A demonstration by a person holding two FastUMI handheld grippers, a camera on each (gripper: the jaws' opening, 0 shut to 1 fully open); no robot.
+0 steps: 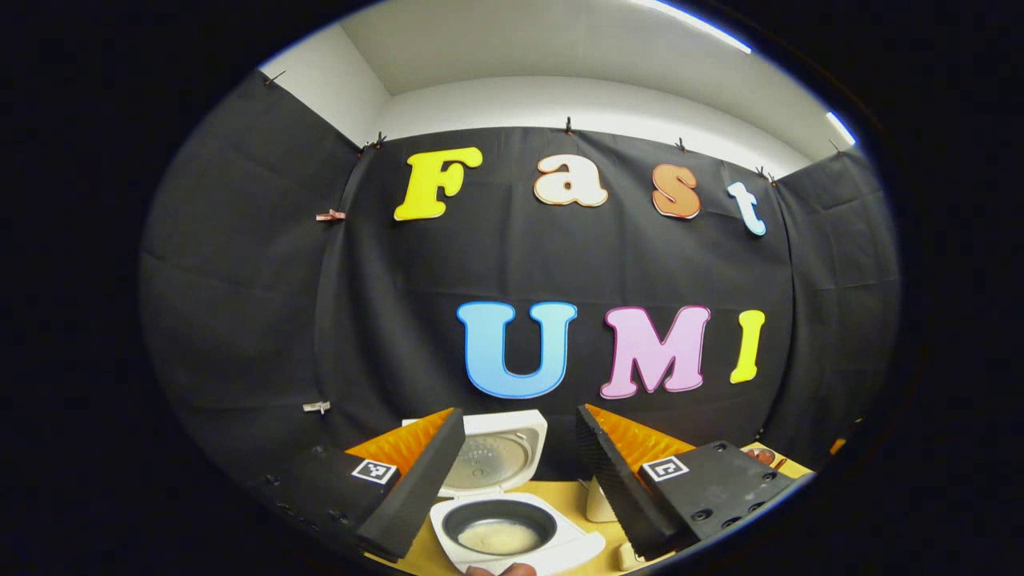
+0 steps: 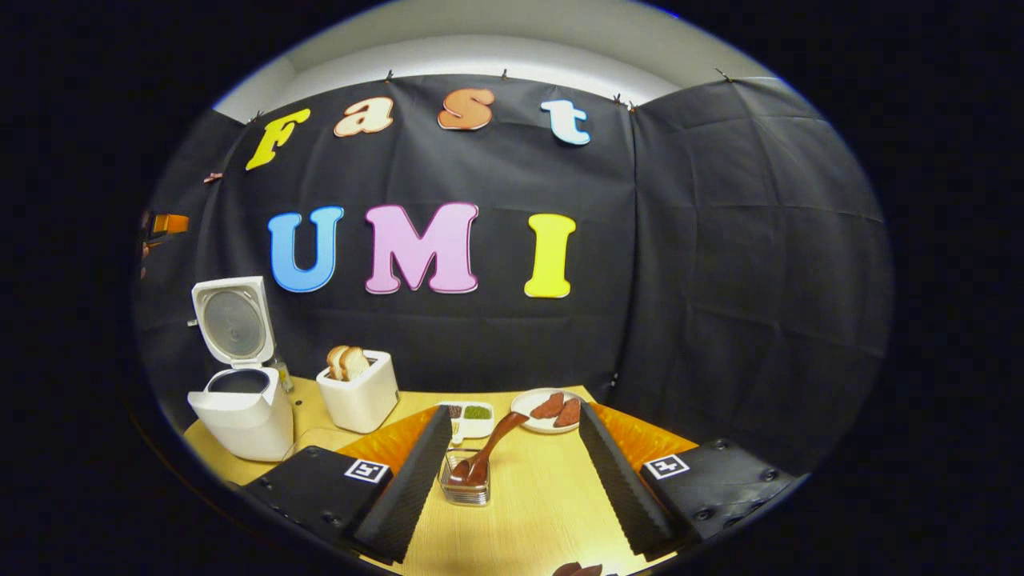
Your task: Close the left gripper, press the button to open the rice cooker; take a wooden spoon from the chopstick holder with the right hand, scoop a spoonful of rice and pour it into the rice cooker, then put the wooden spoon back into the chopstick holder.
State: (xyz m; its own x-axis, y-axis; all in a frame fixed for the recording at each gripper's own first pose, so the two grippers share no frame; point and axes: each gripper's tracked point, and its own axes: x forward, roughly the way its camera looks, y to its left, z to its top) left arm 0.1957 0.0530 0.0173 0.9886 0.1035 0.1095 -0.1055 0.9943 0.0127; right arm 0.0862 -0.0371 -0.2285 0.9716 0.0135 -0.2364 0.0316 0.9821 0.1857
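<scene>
White rice cooker (image 2: 240,400) at the wooden table's (image 2: 544,496) left edge, hinged lid up; in the left gripper view its dark inner pot (image 1: 499,524) holds pale rice. Brown wooden spoon (image 2: 488,448) leans in the clear chopstick holder (image 2: 466,478), between the right gripper's (image 2: 512,480) wide-spread, empty fingers. Left gripper (image 1: 512,488) also spread wide above the cooker. Nearby: white toaster with bread (image 2: 360,390), small green-filled dish (image 2: 472,416), white plate of brown slices (image 2: 552,410).

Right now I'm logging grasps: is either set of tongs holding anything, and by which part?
Nothing is held. Both tongs, left and right, stand open; the wooden spoon rests in the chopstick holder.
</scene>
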